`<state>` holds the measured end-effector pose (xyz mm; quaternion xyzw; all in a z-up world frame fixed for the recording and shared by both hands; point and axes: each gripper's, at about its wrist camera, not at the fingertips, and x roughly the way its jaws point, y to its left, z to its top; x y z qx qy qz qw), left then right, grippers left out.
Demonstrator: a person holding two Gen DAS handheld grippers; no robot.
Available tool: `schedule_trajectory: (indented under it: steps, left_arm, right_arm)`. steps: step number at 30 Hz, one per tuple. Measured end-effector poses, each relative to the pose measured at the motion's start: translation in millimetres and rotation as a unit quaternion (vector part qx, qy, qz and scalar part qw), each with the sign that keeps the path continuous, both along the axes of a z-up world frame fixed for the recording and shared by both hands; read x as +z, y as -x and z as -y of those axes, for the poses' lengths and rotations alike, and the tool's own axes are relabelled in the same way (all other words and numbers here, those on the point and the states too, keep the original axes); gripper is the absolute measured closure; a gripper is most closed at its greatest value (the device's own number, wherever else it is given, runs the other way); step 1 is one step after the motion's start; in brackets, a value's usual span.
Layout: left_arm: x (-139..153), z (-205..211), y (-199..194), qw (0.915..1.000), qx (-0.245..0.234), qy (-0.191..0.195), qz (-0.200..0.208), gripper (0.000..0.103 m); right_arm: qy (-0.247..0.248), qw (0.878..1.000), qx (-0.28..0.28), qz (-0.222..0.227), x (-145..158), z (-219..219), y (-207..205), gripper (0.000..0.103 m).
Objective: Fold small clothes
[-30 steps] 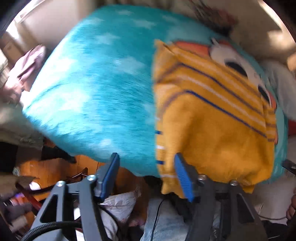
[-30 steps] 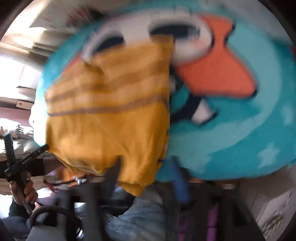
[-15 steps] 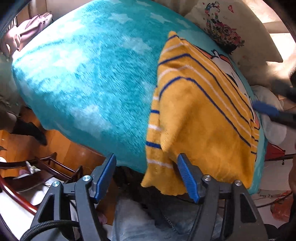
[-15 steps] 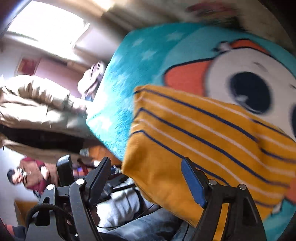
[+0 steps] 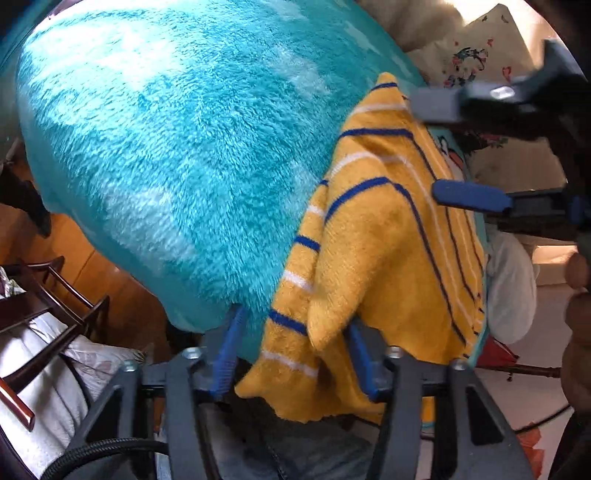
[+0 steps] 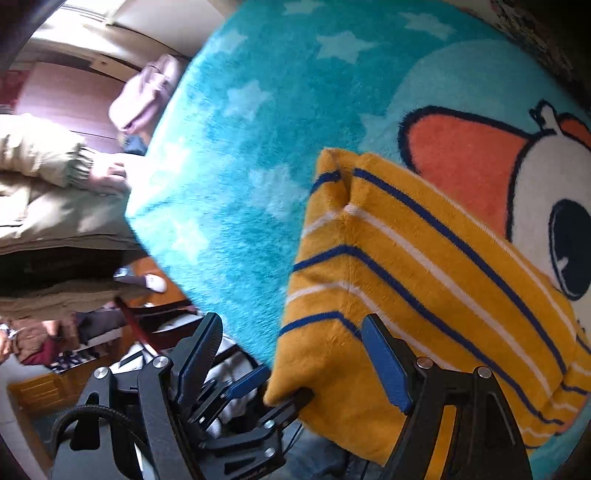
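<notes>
Orange wooden floor; dark chair; perhaps a bright window.

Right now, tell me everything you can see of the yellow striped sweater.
The sweater is mustard-yellow, fuzzy knit, with thin dark-blue and white stripes across its upper part. It lies on the teal fleece blanket, already folded into a rough rectangle, its near corner drooping over the blanket's edge. That hanging corner sits between the fingers of the left gripper, whose jaws are closing; whether the pads already press it is unclear. The right gripper is open over the sweater's near left edge, apparently not gripping it.
</notes>
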<state>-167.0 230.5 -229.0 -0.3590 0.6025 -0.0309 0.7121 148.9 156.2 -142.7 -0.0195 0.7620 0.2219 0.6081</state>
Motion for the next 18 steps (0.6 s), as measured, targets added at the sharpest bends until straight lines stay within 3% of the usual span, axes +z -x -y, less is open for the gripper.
schedule_trajectory:
  steps: [2,6,7,8,9,14,18]
  left_arm:
    - [0.2,-3.3,5.5,0.9998,0.008,0.016,0.0,0.059]
    - [-0.4,2.8,-0.8,0.9998,-0.014,0.011,-0.006,0.06]
    - [0.3,6.8,-3.2,0.9997,-0.019,0.011,-0.007,0.067]
    - [2.6,12.2,-5.3,0.9995,-0.03,-0.002,-0.007,0.085]
    - [4.4,15.4,-7.2,0.9992,-0.037,-0.01,-0.007,0.09]
    - [41.3,25.3,-4.2,0.9968,-0.061,-0.035,0.039,0.092]
    - [63.5,37.3,-10.1,0.9942,-0.078,-0.037,0.065,0.093]
  right_arm:
    - [0.0,1.0,-0.007,-0.004,-1.3,1.5,-0.6,0.022]
    - [-0.005,0.999,-0.028,-0.02,-6.9,5.2,-1.1,0.022]
    - [-0.001,0.999,-0.03,-0.021,-7.6,5.5,-1.9,0.022]
    - [0.004,0.999,-0.032,-0.021,-8.8,5.6,-2.1,0.022]
    - [0.007,0.999,-0.032,-0.022,-10.0,5.7,-2.4,0.022]
    - [0.022,0.999,-0.024,-0.029,-11.2,-3.5,-3.0,0.022]
    - [0.062,0.997,0.046,-0.024,-22.0,-30.3,1.2,0.024]
